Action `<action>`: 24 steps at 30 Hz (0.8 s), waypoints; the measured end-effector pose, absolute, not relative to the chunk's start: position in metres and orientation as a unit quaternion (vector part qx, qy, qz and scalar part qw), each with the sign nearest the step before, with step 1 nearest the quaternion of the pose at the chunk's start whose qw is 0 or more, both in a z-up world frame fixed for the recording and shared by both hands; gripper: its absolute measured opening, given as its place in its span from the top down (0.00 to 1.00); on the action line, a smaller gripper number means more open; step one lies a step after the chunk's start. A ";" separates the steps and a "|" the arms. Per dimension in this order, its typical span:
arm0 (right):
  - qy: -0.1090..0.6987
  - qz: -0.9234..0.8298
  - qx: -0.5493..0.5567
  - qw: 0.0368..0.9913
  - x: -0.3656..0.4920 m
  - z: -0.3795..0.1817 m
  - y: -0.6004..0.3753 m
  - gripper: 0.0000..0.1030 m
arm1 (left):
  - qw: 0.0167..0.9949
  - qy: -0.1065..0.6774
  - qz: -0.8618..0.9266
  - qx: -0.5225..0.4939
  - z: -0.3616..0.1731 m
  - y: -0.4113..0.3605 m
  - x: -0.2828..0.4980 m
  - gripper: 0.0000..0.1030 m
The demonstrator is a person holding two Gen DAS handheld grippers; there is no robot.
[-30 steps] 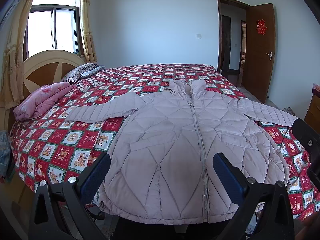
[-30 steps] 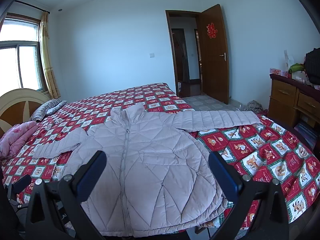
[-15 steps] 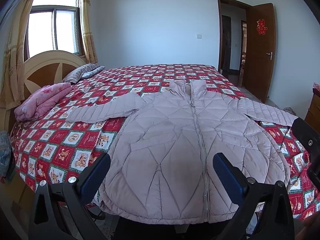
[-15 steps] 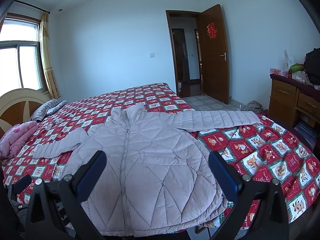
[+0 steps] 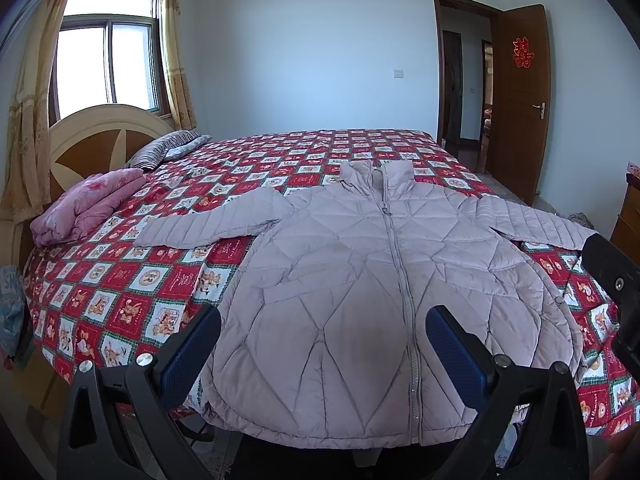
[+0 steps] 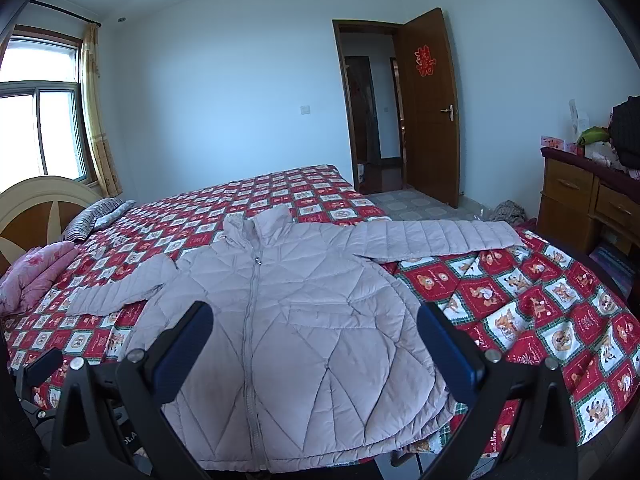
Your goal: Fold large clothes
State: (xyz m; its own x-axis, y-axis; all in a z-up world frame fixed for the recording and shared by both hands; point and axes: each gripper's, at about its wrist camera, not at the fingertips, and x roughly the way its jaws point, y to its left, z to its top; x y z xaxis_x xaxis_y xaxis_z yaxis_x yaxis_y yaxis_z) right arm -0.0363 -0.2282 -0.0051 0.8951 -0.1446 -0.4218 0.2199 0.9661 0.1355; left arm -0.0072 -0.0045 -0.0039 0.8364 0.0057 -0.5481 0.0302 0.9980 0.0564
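Left wrist view shows the pale lilac quilted jacket (image 5: 372, 292) lying flat and face up on the bed (image 5: 120, 280), zipped closed, collar toward the far side and hem hanging slightly over the near edge. One sleeve (image 5: 212, 224) stretches out from the jacket toward the folded pink blanket (image 5: 84, 208) by the headboard (image 5: 100, 136); the other sleeve (image 6: 436, 236) reaches from the jacket toward the wooden dresser (image 6: 584, 200). The left gripper (image 5: 322, 344) hangs above the jacket's hem with its jaws wide apart, holding nothing. The right gripper (image 6: 314, 340) hovers over the same lower part of the jacket, jaws likewise spread and empty. Beyond the jacket's collar, a brown door (image 6: 432, 108) stands open. A striped pillow (image 5: 168, 148) rests beside the headboard.
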 end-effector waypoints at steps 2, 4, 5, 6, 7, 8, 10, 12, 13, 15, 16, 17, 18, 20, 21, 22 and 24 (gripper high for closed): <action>0.209 -0.094 0.090 0.969 -0.036 -0.005 -0.228 0.00 | 0.958 0.286 -0.007 0.032 -0.004 -0.004 -0.007 0.01; 0.209 -0.094 0.090 0.969 -0.036 -0.005 -0.228 0.00 | 0.958 0.285 -0.007 0.032 -0.004 -0.005 -0.008 0.01; 0.210 -0.094 0.091 0.969 -0.036 -0.005 -0.228 0.00 | 0.958 0.286 -0.007 0.031 -0.004 -0.004 -0.007 0.01; 0.209 -0.094 0.091 0.969 -0.036 -0.005 -0.228 0.00 | 0.958 0.286 -0.007 0.031 -0.004 -0.004 -0.007 0.01; 0.210 -0.094 0.091 0.969 -0.036 -0.005 -0.227 0.00 | 0.958 0.287 -0.007 0.031 -0.004 -0.004 -0.007 0.01; 0.210 -0.094 0.091 0.969 -0.036 -0.006 -0.226 0.00 | 0.957 0.287 -0.007 0.031 -0.004 -0.004 -0.007 0.01; 0.210 -0.094 0.090 0.969 -0.036 -0.006 -0.226 0.00 | 0.958 0.287 -0.007 0.031 -0.004 -0.004 -0.007 0.01; 0.210 -0.094 0.091 0.969 -0.036 -0.005 -0.226 0.00 | 0.957 0.287 -0.007 0.031 -0.004 -0.004 -0.007 0.01; 0.210 -0.094 0.091 0.969 -0.036 -0.005 -0.226 0.00 | 0.958 0.286 -0.007 0.031 -0.004 -0.004 -0.007 0.01; 0.209 -0.095 0.091 0.969 -0.036 -0.005 -0.226 0.00 | 0.958 0.286 -0.007 0.031 -0.004 -0.004 -0.007 0.01; 0.209 -0.094 0.091 0.969 -0.036 -0.005 -0.226 0.00 | 0.958 0.286 -0.007 0.031 -0.004 -0.004 -0.007 0.01; 0.209 -0.094 0.091 0.969 -0.036 -0.006 -0.226 0.00 | 0.958 0.286 -0.007 0.031 -0.005 -0.004 -0.007 0.01; 0.210 -0.094 0.091 0.969 -0.035 -0.006 -0.226 0.00 | 0.958 0.286 -0.007 0.031 -0.005 -0.004 -0.007 0.01; 0.210 -0.094 0.091 0.969 -0.035 -0.006 -0.225 0.00 | 0.957 0.287 -0.007 0.031 -0.005 -0.004 -0.007 0.01; 0.210 -0.094 0.091 0.969 -0.036 -0.006 -0.226 0.00 | 0.958 0.287 -0.007 0.031 -0.005 -0.004 -0.007 0.01; 0.210 -0.094 0.091 0.969 -0.036 -0.006 -0.226 0.00 | 0.958 0.286 -0.007 0.031 -0.005 -0.004 -0.007 0.01; 0.209 -0.094 0.092 0.969 -0.036 -0.006 -0.226 0.00 | 0.957 0.287 -0.007 0.032 -0.005 -0.004 -0.007 0.01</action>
State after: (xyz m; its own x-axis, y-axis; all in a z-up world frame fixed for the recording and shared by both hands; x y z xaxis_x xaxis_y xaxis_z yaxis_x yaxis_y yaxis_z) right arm -0.0357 -0.2265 -0.0060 0.8945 -0.1442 -0.4231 0.2211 0.9654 0.1385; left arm -0.0072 -0.0043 -0.0048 0.8349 0.0045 -0.5504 0.0317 0.9979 0.0562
